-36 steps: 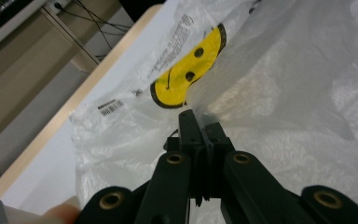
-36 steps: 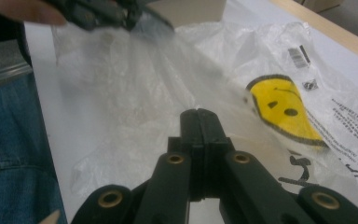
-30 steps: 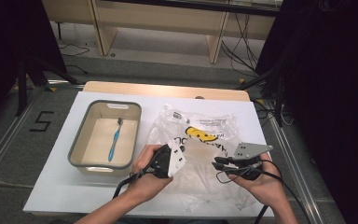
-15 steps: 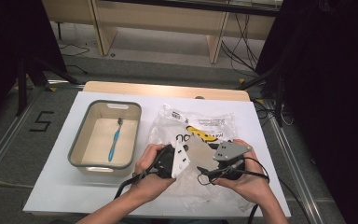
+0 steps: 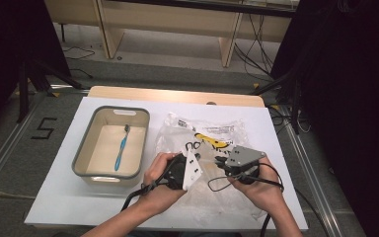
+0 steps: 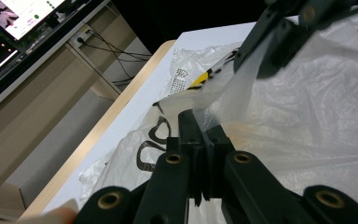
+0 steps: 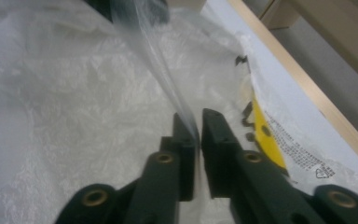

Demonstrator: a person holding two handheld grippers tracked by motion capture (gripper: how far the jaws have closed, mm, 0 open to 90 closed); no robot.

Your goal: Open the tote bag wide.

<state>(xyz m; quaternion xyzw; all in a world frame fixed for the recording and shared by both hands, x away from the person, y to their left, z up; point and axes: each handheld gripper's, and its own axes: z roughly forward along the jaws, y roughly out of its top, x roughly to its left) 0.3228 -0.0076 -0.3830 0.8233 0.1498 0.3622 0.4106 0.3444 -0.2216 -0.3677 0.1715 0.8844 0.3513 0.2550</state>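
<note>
A clear crinkled plastic bag [image 5: 205, 133] with yellow and black print lies on the white table [image 5: 59, 197], right of centre. My left gripper [image 5: 196, 159] is at the bag's near edge, and my right gripper [image 5: 220, 162] sits close to its right. In the left gripper view the left gripper [image 6: 200, 127] is shut on a fold of the bag [image 6: 307, 116], and the film stretches up to the right gripper [image 6: 270, 42]. In the right gripper view the right gripper [image 7: 196, 125] pinches a taut strip of the bag [image 7: 74, 116].
A grey-rimmed bin [image 5: 84, 148] stands at the table's left with a blue toothbrush [image 5: 122, 150] lying in it. The table's wooden far edge [image 5: 177, 95] runs behind the bag. Cables trail from both grippers toward the near edge.
My right gripper has moved left, closing in on the left gripper, and now pinches the bag film. The left gripper has stayed about where it was.
</note>
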